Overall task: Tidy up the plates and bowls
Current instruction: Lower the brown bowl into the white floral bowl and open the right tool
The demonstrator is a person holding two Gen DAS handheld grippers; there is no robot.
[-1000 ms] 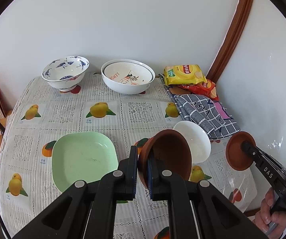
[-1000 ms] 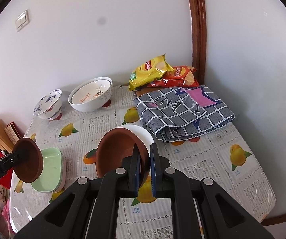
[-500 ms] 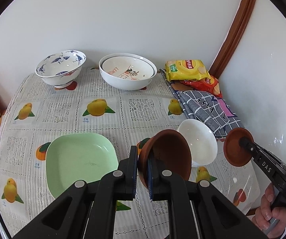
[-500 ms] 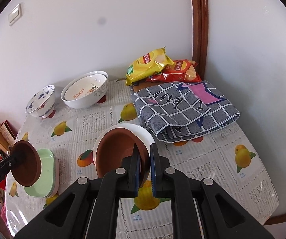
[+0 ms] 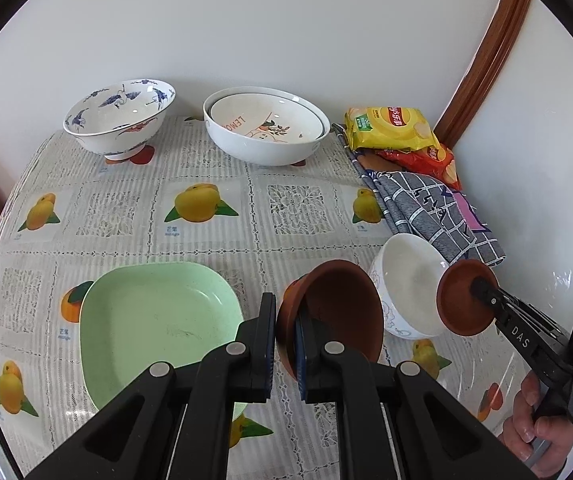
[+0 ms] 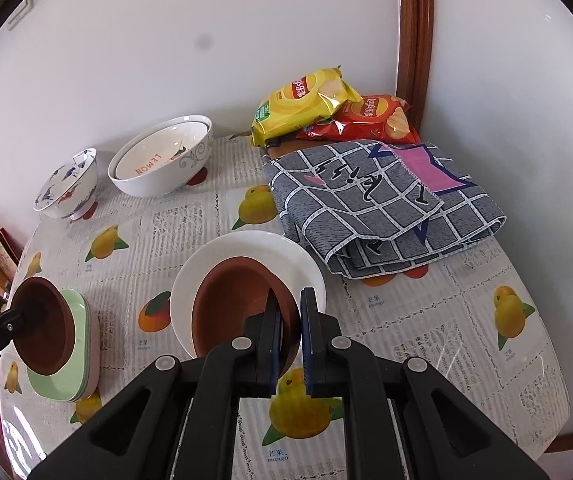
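Observation:
My left gripper [image 5: 285,344] is shut on the rim of a brown bowl [image 5: 338,308], held tilted above the table between the green plate [image 5: 150,320] and a small white bowl [image 5: 410,280]. My right gripper [image 6: 289,336] is shut on the rim of a second brown bowl [image 6: 238,304], held over the white bowl [image 6: 246,248]. That bowl and gripper also show in the left wrist view [image 5: 462,300]. The left-held bowl shows in the right wrist view [image 6: 46,328] over the stacked green plates [image 6: 82,360].
At the back stand a blue-patterned bowl [image 5: 120,114] and nested white bowls [image 5: 266,128]. Chip bags [image 5: 394,128] and a folded checked cloth [image 6: 382,204] lie at the right. The table edge runs close to the right and front.
Both views have moved closer to the table. My right gripper has carried its brown bowl down and over the white bowl. The left gripper's bowl has shifted slightly towards the green plate.

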